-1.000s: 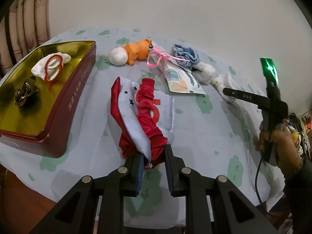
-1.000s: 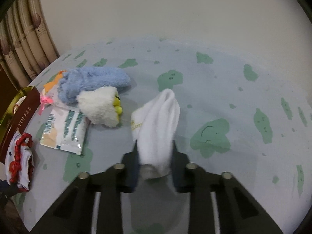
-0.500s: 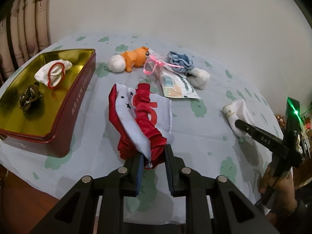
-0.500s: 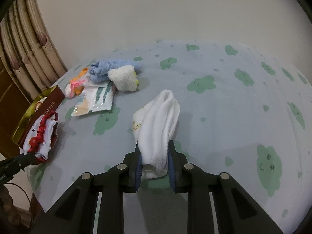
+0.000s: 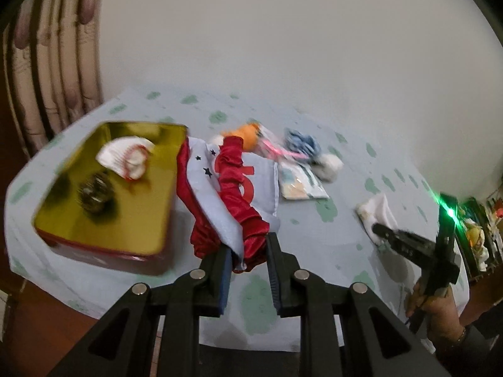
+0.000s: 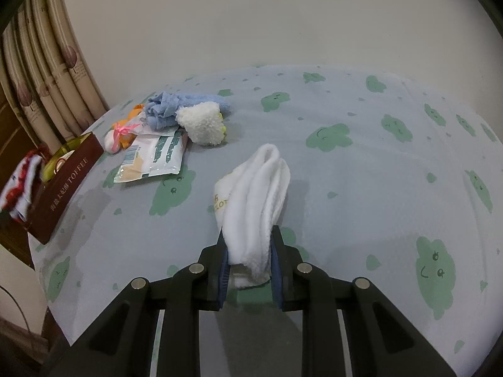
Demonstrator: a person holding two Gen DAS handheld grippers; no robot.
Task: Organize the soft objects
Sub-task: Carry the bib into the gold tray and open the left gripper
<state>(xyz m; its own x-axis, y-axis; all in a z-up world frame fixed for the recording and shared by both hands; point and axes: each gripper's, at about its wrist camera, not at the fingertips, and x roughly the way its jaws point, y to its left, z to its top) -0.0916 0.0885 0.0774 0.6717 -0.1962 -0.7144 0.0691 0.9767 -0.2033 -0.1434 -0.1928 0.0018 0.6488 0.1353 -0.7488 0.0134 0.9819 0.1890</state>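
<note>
A red and white satin cloth (image 5: 232, 182) hangs clear of the table from my left gripper (image 5: 248, 245). Its jaws are opening slightly while the pads still pinch the cloth's lower end. The cloth's top reaches beside the gold-lined toffee tin (image 5: 103, 253). In the tin lie a white and red knitted piece (image 5: 125, 157) and a dark object (image 5: 94, 194). My right gripper (image 6: 248, 235) is shut on a folded white towel (image 6: 254, 188) that rests on the tablecloth. From the right wrist, the tin (image 6: 66, 185) and the lifted cloth (image 6: 19, 185) show at far left.
Behind the towel lie a blue cloth (image 6: 176, 108), a fluffy white item (image 6: 202, 125), a printed packet (image 6: 154, 157) and an orange plush with a pink ribbon (image 6: 125, 125). A curtain (image 6: 47, 78) hangs at the left. The table's edge runs close below the tin.
My left gripper has risen with the red and white cloth and swung it toward the tin. My right gripper dragged the white towel away from the pile, then stopped.
</note>
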